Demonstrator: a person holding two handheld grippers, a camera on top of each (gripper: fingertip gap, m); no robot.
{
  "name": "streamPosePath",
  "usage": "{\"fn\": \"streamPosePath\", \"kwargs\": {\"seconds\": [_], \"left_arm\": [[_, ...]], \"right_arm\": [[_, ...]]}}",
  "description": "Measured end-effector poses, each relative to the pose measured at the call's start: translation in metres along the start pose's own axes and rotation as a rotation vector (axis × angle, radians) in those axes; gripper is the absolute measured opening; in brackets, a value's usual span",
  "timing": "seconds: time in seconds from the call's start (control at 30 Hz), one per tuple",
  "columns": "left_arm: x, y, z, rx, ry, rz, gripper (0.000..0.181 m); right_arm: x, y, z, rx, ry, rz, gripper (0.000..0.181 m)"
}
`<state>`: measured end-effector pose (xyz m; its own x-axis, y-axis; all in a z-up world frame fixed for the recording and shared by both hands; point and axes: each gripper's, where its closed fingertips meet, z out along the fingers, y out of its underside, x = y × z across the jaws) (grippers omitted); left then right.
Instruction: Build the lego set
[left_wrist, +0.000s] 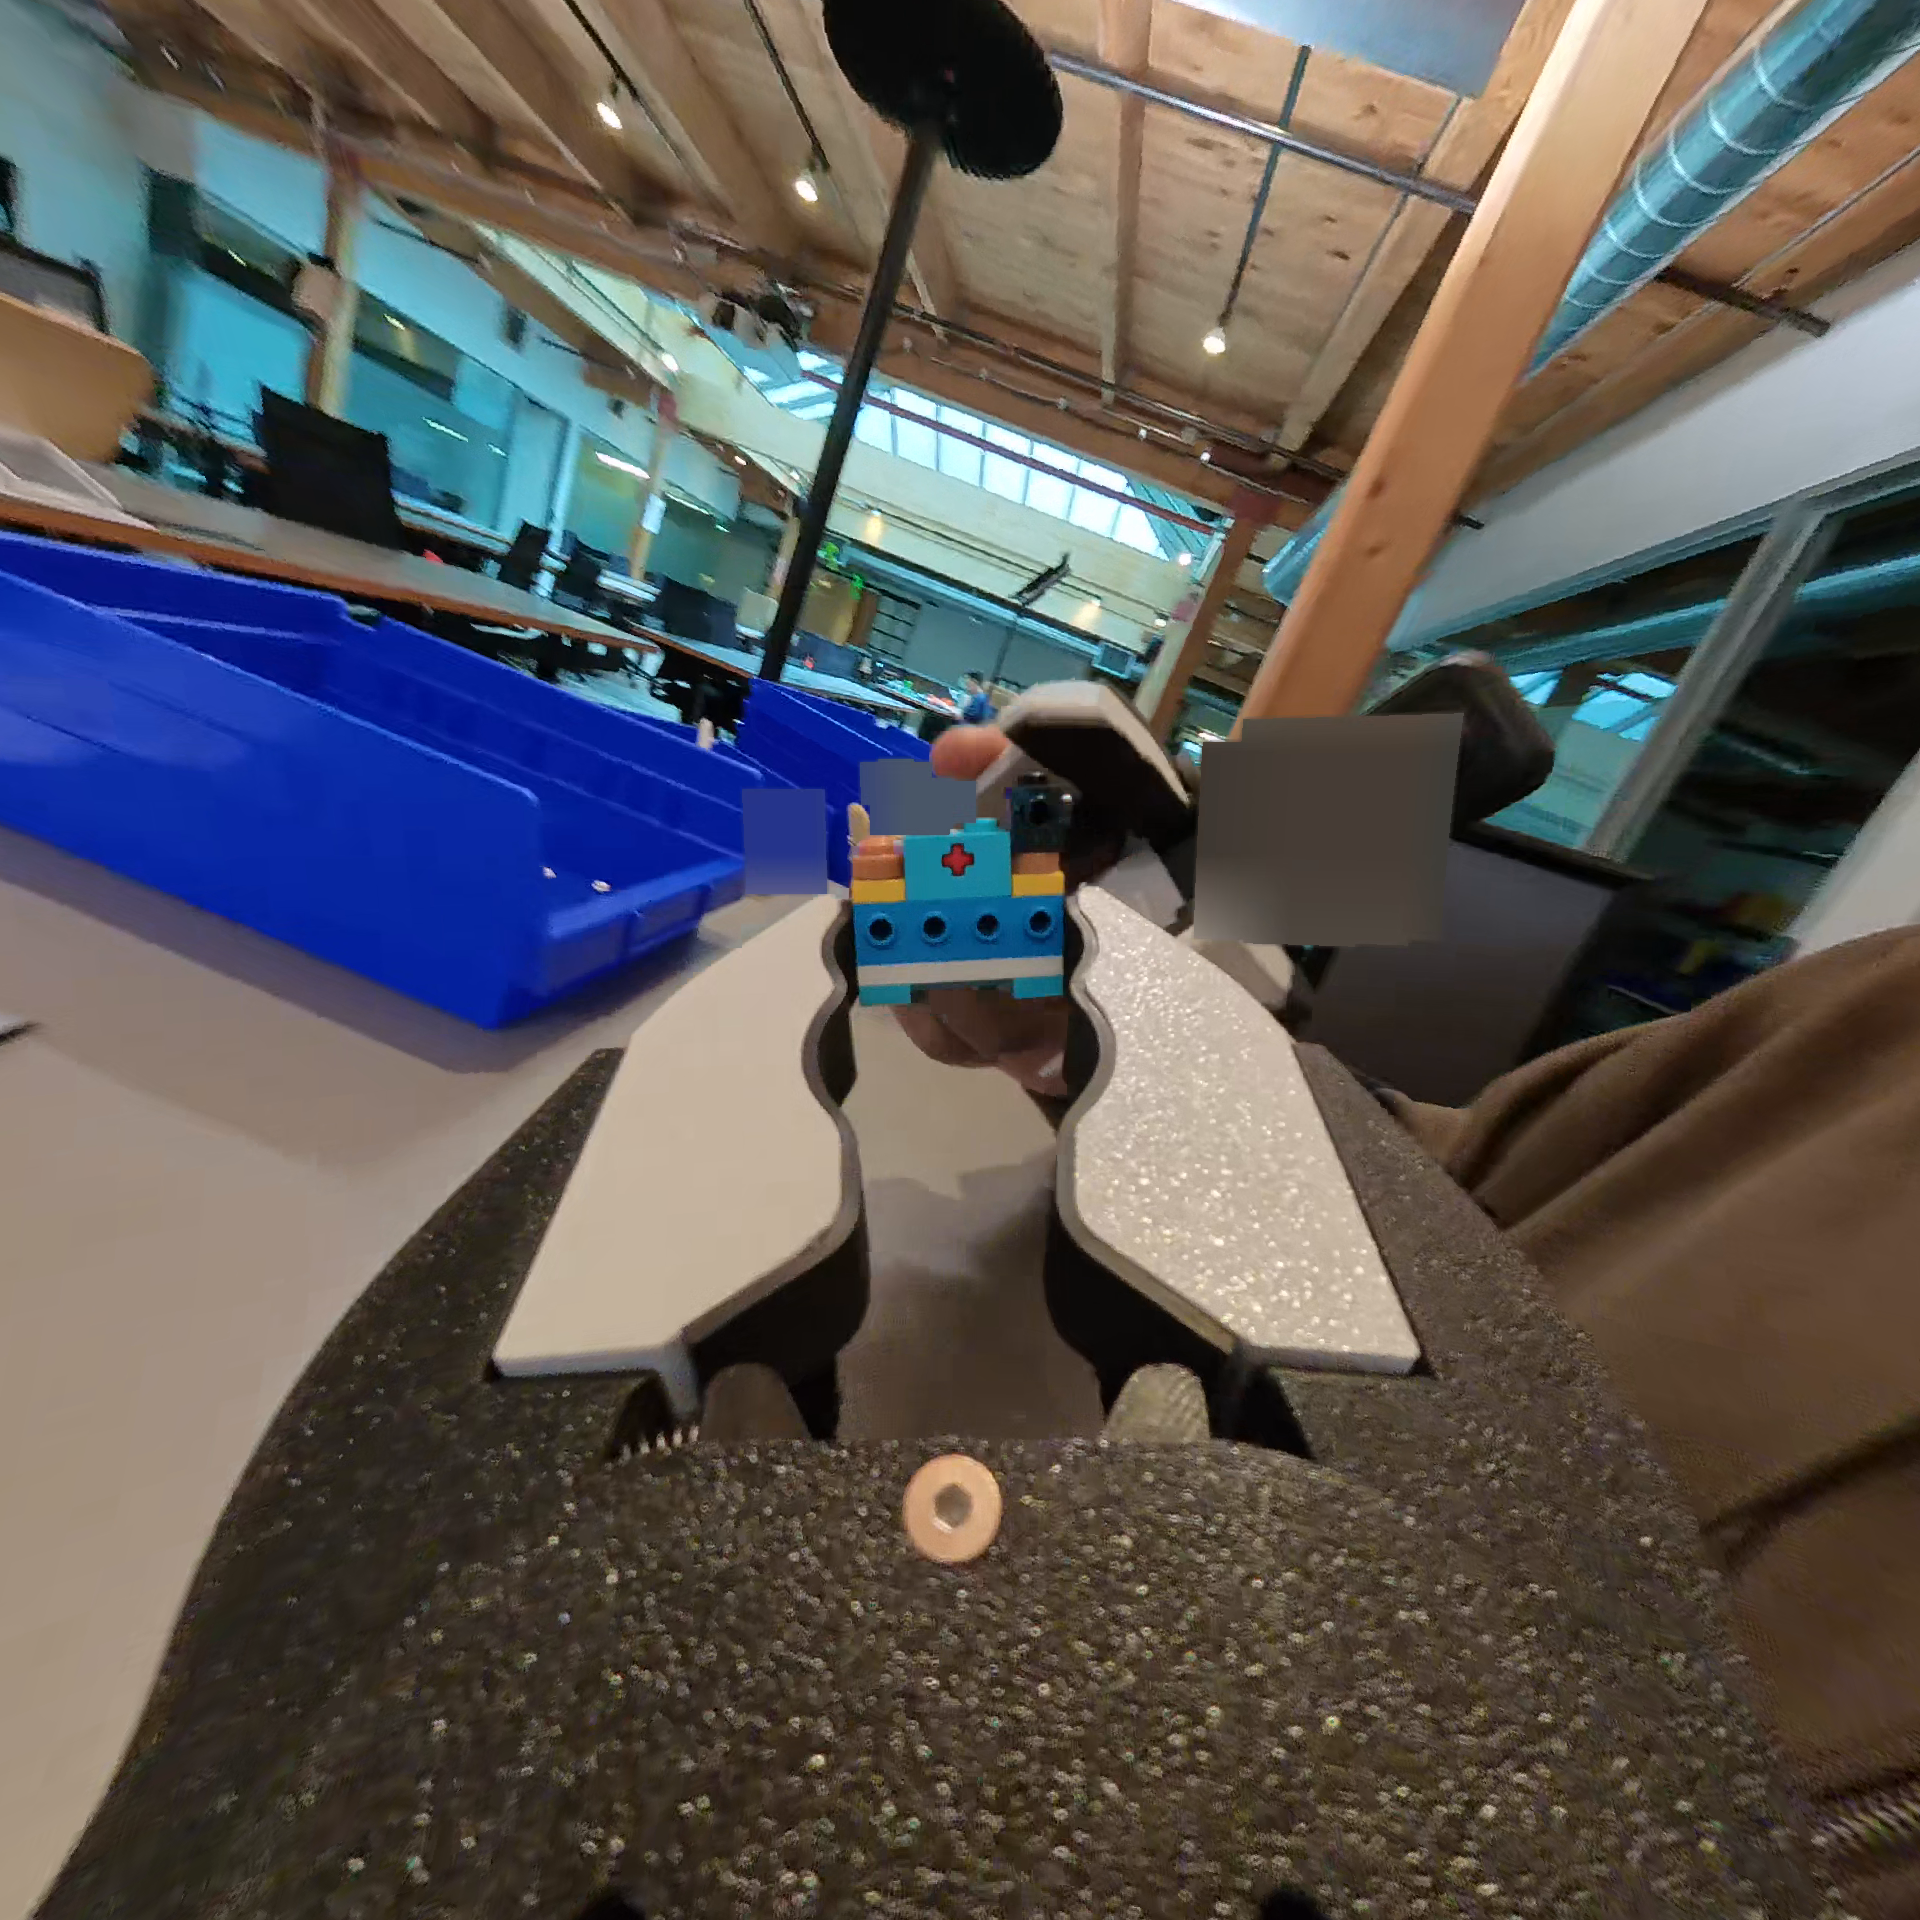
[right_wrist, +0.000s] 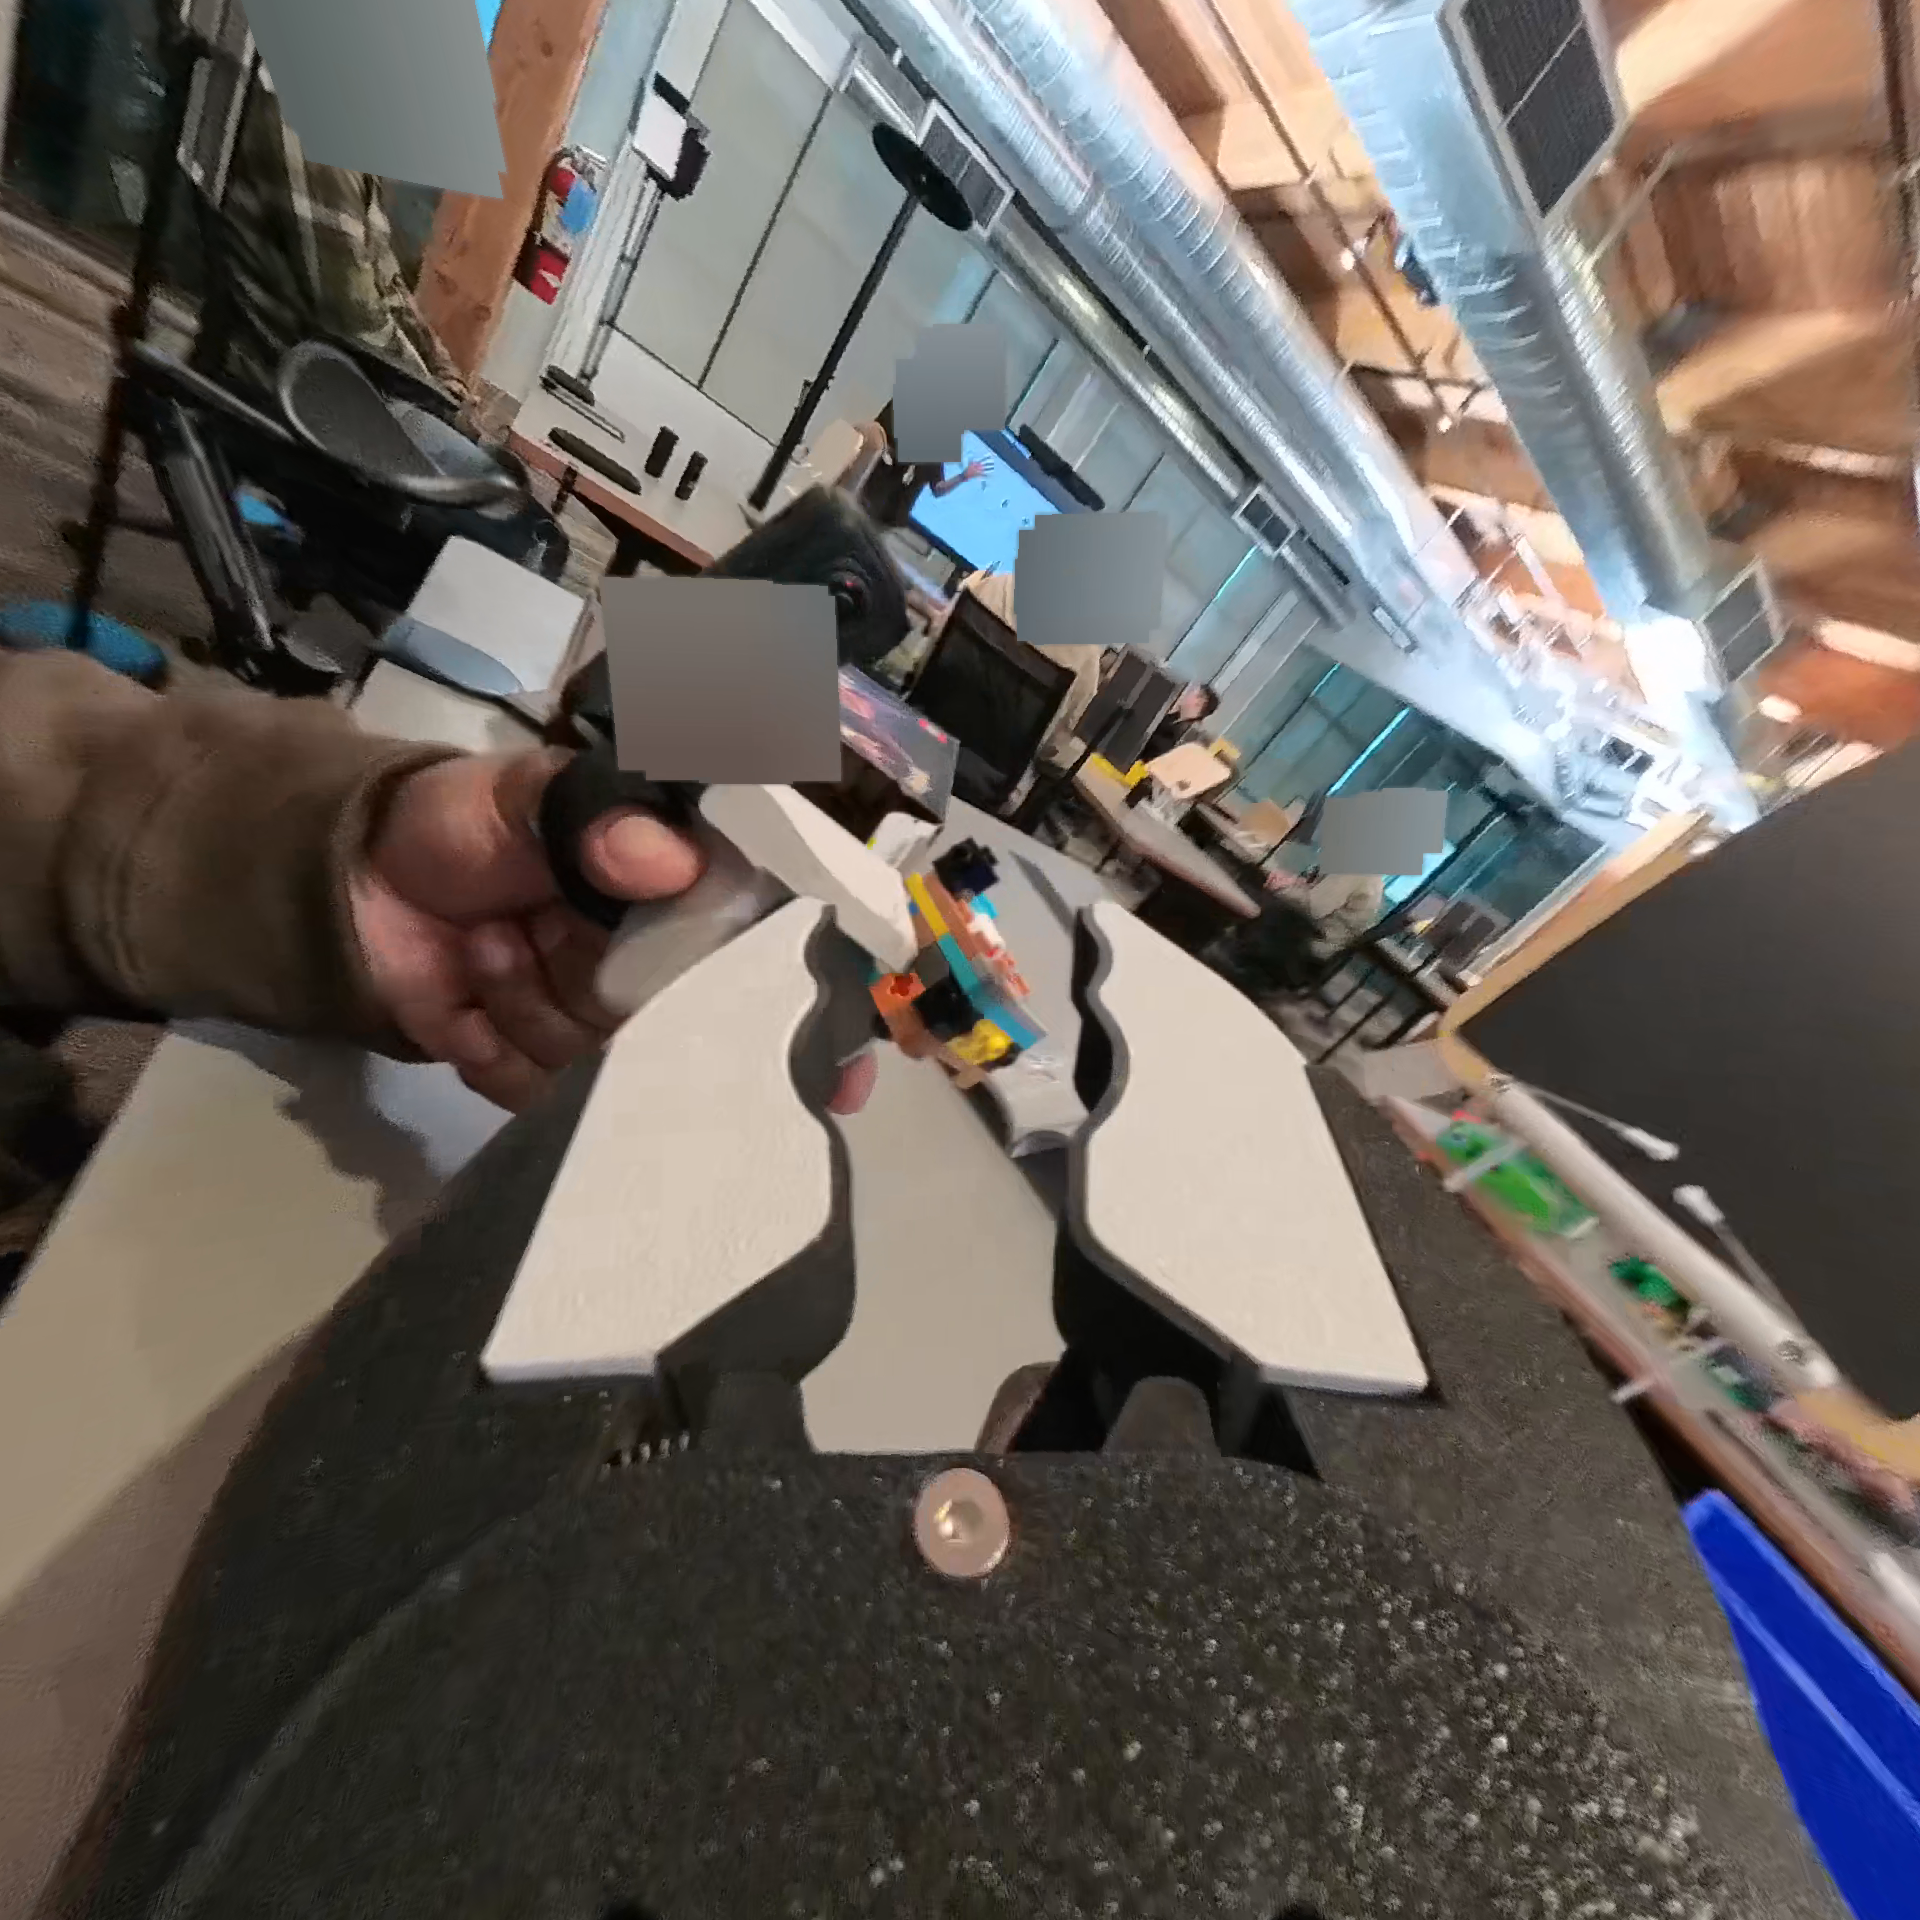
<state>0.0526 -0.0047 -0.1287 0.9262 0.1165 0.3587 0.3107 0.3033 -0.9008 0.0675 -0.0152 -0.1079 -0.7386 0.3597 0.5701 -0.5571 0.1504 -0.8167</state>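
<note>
My left gripper (left_wrist: 958, 940) is shut on a small lego build (left_wrist: 958, 935): a blue block with a row of holes, a white stripe, a teal top with a red cross, yellow and orange bits, and a black piece (left_wrist: 1039, 816) on top. It holds the build in the air above the grey table (left_wrist: 208, 1143). My right gripper (right_wrist: 951, 935) is open, its fingertips close to the build (right_wrist: 961, 987) without gripping it. In the left wrist view one right finger (left_wrist: 1091, 764) hovers just behind the black piece. A hand (right_wrist: 468, 914) holds the left gripper.
Long blue bins (left_wrist: 312, 748) lie on the table to the left, with a black pole stand (left_wrist: 862, 395) behind them. A brown sleeve (left_wrist: 1662, 1195) is at the right. In the right wrist view a blue bin corner (right_wrist: 1818, 1714), a black board (right_wrist: 1714, 1039) and green parts (right_wrist: 1517, 1184) sit to the right. Only a small space, under 4 cm, lies between the two pairs of fingers.
</note>
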Motion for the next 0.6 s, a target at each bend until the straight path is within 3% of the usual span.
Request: {"fn": "streamPosePath", "kwargs": {"seconds": [0.3,0.43,0.6], "left_arm": [[-0.008,-0.009,-0.005,0.032,-0.131,0.166,0.037],[-0.010,-0.010,-0.006,0.016,-0.214,0.304,0.037],[-0.009,-0.007,-0.004,-0.016,-0.257,0.407,0.037]], "right_arm": [[0.004,-0.006,0.009,-0.126,0.008,0.348,0.025],[0.004,-0.001,0.012,-0.218,0.049,0.369,0.020],[0.003,0.001,0.014,-0.228,0.057,0.422,0.018]]}}
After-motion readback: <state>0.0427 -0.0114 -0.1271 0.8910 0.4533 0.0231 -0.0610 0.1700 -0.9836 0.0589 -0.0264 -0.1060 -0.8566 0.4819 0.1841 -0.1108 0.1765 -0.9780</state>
